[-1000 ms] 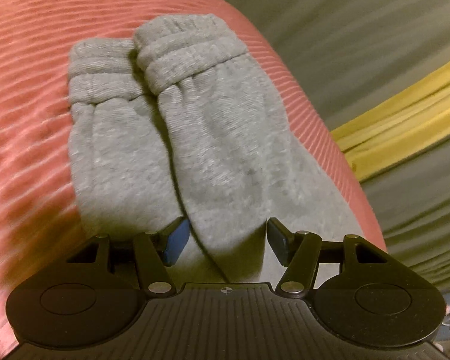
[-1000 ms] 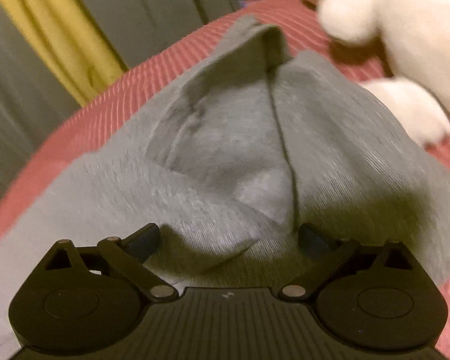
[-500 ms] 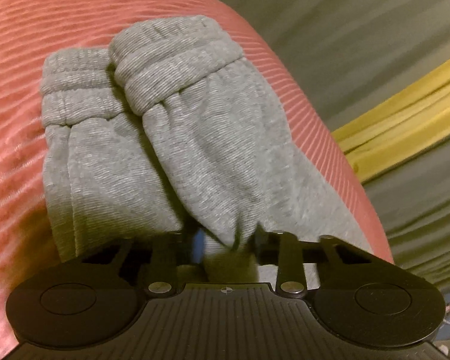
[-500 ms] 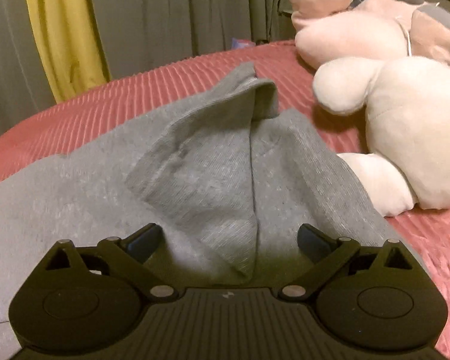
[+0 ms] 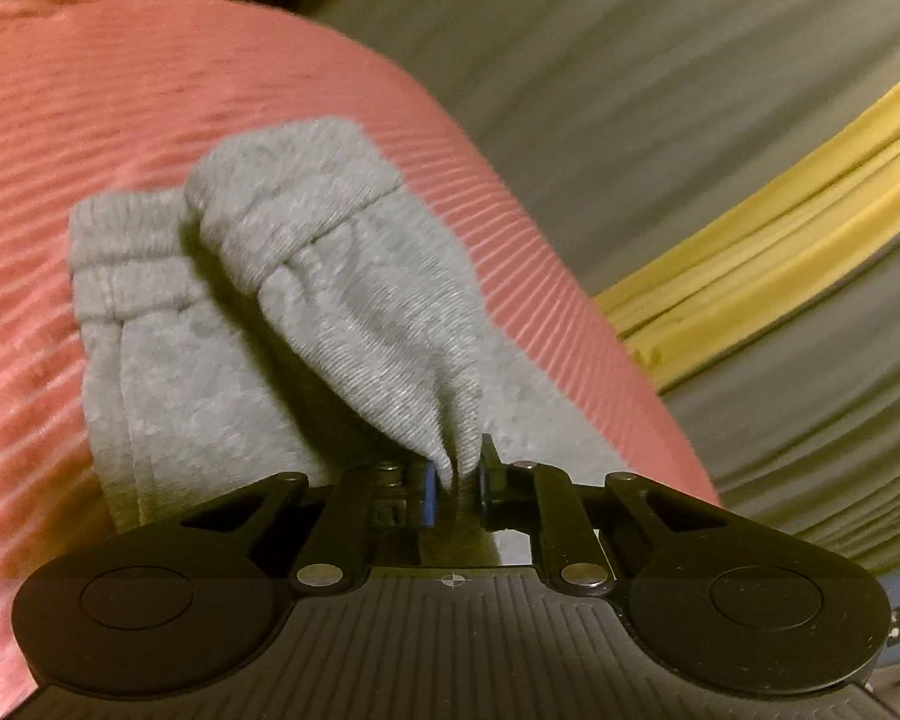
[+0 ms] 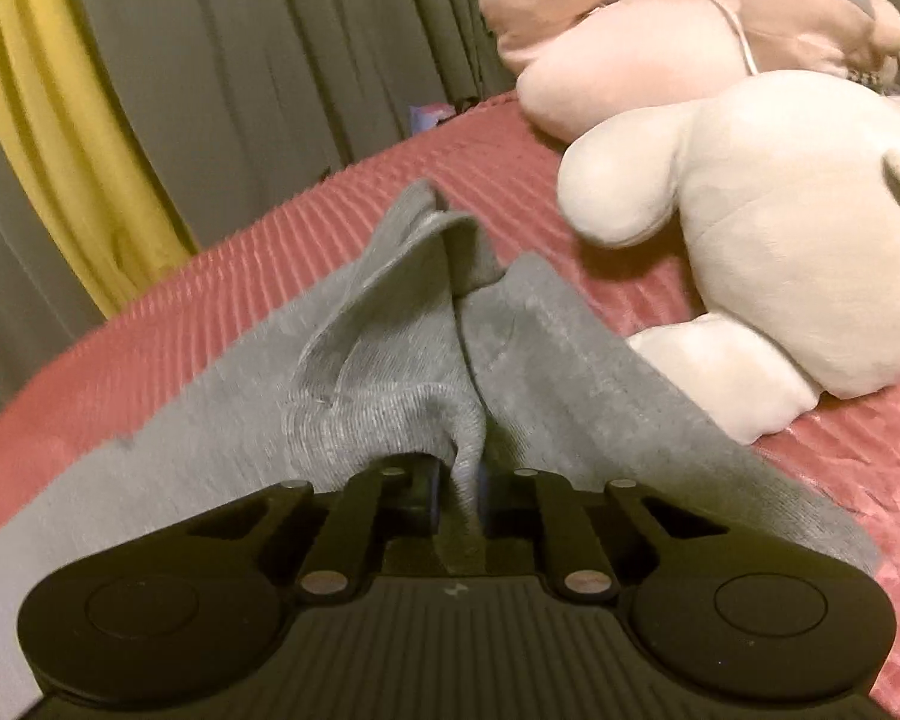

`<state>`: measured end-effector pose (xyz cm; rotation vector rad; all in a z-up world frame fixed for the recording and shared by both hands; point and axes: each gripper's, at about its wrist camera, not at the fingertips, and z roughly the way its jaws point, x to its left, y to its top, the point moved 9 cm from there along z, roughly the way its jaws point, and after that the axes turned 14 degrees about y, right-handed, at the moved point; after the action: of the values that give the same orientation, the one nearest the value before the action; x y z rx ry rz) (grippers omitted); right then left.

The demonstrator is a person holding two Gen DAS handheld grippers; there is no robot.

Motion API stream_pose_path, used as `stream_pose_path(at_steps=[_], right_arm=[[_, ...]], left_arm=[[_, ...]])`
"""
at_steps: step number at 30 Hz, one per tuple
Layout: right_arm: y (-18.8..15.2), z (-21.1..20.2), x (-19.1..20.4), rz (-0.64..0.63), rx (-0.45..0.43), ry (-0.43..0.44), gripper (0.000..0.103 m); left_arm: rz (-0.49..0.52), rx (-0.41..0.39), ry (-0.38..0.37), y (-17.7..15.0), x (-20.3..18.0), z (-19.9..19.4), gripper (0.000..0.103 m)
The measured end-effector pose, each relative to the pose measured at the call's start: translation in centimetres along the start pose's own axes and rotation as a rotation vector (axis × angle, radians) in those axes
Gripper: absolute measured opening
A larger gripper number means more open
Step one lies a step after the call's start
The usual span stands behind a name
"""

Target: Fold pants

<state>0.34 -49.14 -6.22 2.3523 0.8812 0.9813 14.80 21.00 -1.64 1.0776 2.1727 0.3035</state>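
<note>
Grey sweatpants [image 5: 342, 324] lie on a red ribbed bedspread [image 5: 120, 108]. In the left wrist view the two cuffed leg ends lie side by side; my left gripper [image 5: 455, 480] is shut on a pinch of the right-hand leg, which rises off the bed toward the jaws. In the right wrist view the wider part of the pants [image 6: 390, 372] spreads across the bedspread [image 6: 222, 288]. My right gripper [image 6: 457, 495] is shut on a raised fold of that cloth.
Two plush toys, a cream one [image 6: 768, 252] and a pink one [image 6: 678, 30], lie on the bed right of the pants. Grey curtains [image 6: 240, 60] with a yellow strip [image 6: 60, 138] hang beyond the bed edge, also seen in the left wrist view [image 5: 780, 228].
Both grippers went from open around the cloth to shut on it. The pinched folds now lift off the bed, and both views have pulled back slightly.
</note>
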Motion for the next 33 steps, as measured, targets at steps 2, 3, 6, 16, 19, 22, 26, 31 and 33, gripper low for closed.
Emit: stream_pose_path(at_steps=[2,3,6,16,19,22,26,31,33], right_arm=[[1.5,-1.4,0.6,0.036,-0.052,0.051,0.010],[2.3,-2.4,0.9,0.058,-0.085,0.077,0.009],[4.2,-6.0,1.4,0.108,-0.173,0.134,0.007],[-3.0,-6.5,-5.7,0.252,0.004,0.002,0.009],[-3.9,-4.6,-6.1,0.275,0.063,-0.007,0.013],[-3.7,-3.7,-5.7,0.295,0.062,0.014,0.028],[-3.3,-3.1,-4.3,0.228,0.084,0.024,0.051],[-3.3,-2.4,-3.3,0.188,0.089,0.040,0.073],[-3.2,-1.9,-3.3,0.192,0.085,0.046,0.077]], left_arm=[[-0.001,-0.028,-0.038,0.8,-0.7,-1.6,0.011],[-0.004,-0.047,-0.058,1.3,-0.9,-2.7,0.010],[-0.020,-0.083,-0.095,2.1,-0.6,-5.7,0.009],[-0.052,-0.058,0.010,-0.2,6.9,-7.2,0.003],[0.035,-0.079,0.036,-0.7,5.6,-6.6,0.017],[0.044,-0.092,0.054,-0.3,4.4,-5.1,0.060],[0.030,-0.036,0.073,-0.5,3.7,-1.6,0.057],[0.024,0.014,0.099,-0.5,3.3,1.6,0.057],[-0.005,0.049,0.079,-0.8,3.3,2.7,0.056]])
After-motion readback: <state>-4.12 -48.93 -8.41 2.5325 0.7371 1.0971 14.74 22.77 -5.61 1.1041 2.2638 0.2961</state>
